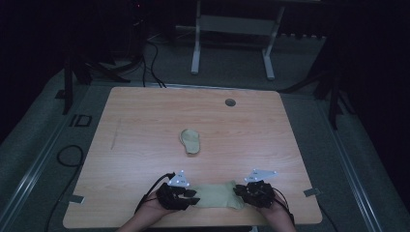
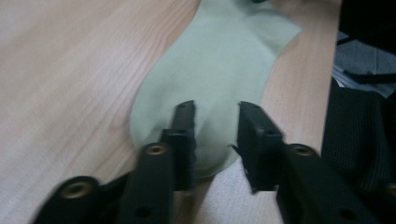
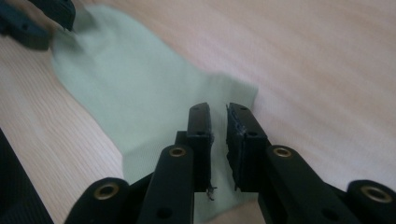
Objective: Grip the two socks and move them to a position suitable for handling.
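Note:
A pale green sock lies flat near the table's front edge, between my two grippers. In the left gripper view my left gripper is open, its jaws spread over the rounded end of the sock with nothing pinched between them. In the right gripper view my right gripper hovers over the sock's other end, its jaws a narrow gap apart with cloth showing below them. The left gripper and right gripper sit at either end of the sock. A second, folded sock rests mid-table.
The wooden table has a round grey cable hole near its far edge. A white desk frame and cables stand on the floor beyond. The person's dark sleeve is close to the left gripper.

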`<move>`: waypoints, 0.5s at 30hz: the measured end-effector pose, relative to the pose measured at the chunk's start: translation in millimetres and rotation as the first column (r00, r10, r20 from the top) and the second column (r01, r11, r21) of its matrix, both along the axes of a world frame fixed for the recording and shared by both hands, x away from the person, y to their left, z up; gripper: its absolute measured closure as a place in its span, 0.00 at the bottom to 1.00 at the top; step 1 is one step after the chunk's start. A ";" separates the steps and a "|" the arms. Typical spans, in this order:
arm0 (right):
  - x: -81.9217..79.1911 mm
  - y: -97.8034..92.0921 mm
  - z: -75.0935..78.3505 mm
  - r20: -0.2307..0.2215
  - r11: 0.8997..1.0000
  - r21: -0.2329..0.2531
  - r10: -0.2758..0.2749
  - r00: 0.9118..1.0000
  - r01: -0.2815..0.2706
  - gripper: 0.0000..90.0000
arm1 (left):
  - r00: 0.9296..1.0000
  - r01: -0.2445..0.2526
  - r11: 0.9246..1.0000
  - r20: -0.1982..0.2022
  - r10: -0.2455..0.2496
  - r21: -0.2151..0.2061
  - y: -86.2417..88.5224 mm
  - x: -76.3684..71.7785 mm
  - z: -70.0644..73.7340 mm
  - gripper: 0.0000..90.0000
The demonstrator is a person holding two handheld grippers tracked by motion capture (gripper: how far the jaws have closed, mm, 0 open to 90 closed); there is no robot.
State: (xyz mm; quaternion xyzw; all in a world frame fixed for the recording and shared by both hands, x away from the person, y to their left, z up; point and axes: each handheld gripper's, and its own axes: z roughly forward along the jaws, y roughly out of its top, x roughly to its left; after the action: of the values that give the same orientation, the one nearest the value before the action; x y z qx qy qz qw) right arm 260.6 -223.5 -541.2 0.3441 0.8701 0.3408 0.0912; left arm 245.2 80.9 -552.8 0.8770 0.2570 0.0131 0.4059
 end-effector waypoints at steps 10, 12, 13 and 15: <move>33.1 19.8 26.2 0.077 1.000 0.009 0.024 0.997 -0.025 0.71 | 0.994 -0.107 0.994 0.006 0.107 -0.036 40.1 2.0 1.4 0.68; 43.9 24.8 30.4 0.078 0.999 0.020 0.023 0.997 -0.025 0.67 | 0.992 -0.129 0.991 0.000 0.129 -0.038 49.0 2.1 -0.5 0.67; 43.9 24.8 30.4 0.078 0.999 0.020 0.023 0.997 -0.025 0.67 | 0.992 -0.129 0.991 0.000 0.129 -0.038 49.0 2.1 -0.5 0.67; 61.9 36.3 37.3 0.082 0.999 0.039 0.015 0.997 -0.019 0.64 | 0.985 -0.174 0.984 0.006 0.175 -0.037 63.4 1.4 -3.2 0.67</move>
State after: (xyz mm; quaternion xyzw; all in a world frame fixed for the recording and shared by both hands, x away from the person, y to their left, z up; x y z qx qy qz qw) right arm 322.4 -187.2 -503.9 0.3243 0.8616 0.3726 0.1169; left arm 246.6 144.3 -556.0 0.8435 0.3312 0.0478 0.4202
